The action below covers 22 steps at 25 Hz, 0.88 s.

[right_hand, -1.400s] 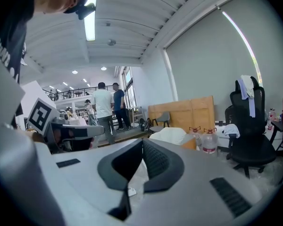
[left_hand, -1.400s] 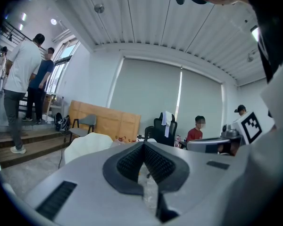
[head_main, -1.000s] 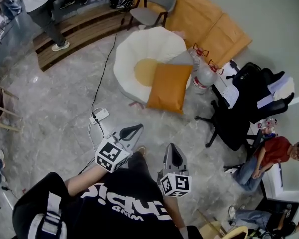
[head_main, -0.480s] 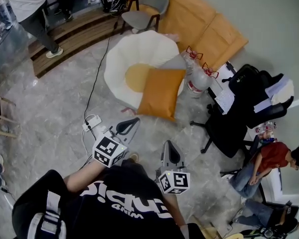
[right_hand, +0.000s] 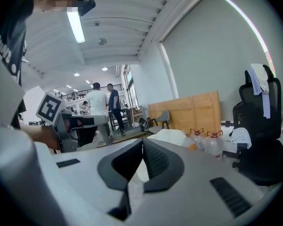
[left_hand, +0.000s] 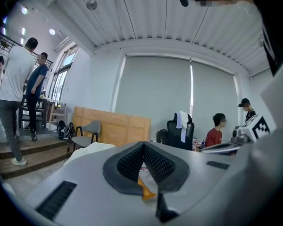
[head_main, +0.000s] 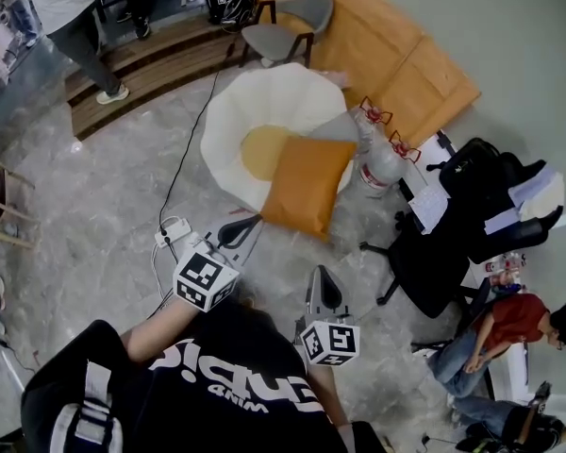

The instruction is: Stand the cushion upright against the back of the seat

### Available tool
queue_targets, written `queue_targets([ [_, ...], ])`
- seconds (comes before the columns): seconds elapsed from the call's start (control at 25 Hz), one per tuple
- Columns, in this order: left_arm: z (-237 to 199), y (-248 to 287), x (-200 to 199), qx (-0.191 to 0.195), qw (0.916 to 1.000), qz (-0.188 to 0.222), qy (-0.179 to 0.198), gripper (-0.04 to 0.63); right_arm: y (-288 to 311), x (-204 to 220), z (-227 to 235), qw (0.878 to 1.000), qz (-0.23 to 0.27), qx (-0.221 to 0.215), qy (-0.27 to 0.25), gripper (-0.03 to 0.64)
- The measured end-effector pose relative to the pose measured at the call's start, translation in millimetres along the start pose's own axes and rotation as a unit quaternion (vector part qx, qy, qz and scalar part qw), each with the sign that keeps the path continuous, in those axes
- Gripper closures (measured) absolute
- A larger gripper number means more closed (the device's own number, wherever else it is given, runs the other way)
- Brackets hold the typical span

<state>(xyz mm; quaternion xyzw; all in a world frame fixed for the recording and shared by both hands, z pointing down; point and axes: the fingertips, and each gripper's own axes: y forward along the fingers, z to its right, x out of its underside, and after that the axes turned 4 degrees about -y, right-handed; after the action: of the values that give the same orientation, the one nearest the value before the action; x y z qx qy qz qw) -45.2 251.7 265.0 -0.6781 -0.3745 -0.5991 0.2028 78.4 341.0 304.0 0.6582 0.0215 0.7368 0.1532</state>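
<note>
An orange square cushion (head_main: 305,185) leans tilted against the front of a round white seat (head_main: 264,102) that has a yellow centre. My left gripper (head_main: 238,232) is shut and empty, a short way in front of the cushion's lower left corner. My right gripper (head_main: 322,286) is also shut and empty, farther back and to the right. In the left gripper view the shut jaws (left_hand: 144,146) point at the seat (left_hand: 87,149), and a sliver of the cushion (left_hand: 146,189) shows below them. The right gripper view looks past its shut jaws (right_hand: 142,141) to the seat (right_hand: 170,136).
Two water bottles (head_main: 377,163) stand right of the seat. A black office chair (head_main: 453,225) is farther right, beside a seated person in red (head_main: 505,324). A power strip (head_main: 173,231) and its cable lie on the floor at left. A grey chair (head_main: 288,22) and orange panels (head_main: 387,36) stand behind.
Both grippers have moved forward across the floor toward the seat and cushion, still shut. The cushion has not moved on the seat.
</note>
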Motion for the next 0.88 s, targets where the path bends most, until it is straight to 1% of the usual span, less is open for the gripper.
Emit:
queue_targets([
  [0.16, -9.6, 10.5, -0.6, -0.006, 1.0000, -0.001, -0.004, 0.586, 12.1, -1.2, 5.4, 1.000, 0.000, -0.003, 0.000, 0.595],
  [0.48, -27.1, 46.9, -5.5, 0.009, 1.0000, 0.000, -0.005, 0.586, 40.9, -5.4, 24.3, 1.000, -0.001, 0.012, -0.001, 0.594],
  [0.64, -42.5, 74.3, -13.8, 0.023, 0.9997, 0.004, -0.007, 0.586, 68.5, -6.1, 37.2, 1.000, -0.007, 0.014, 0.003, 0.595],
  [0.88, -75.0, 117.8, -19.3, 0.043, 0.9988, -0.015, -0.016, 0.588, 127.8, -16.5, 49.0, 1.000, -0.018, 0.001, 0.003, 0.594],
])
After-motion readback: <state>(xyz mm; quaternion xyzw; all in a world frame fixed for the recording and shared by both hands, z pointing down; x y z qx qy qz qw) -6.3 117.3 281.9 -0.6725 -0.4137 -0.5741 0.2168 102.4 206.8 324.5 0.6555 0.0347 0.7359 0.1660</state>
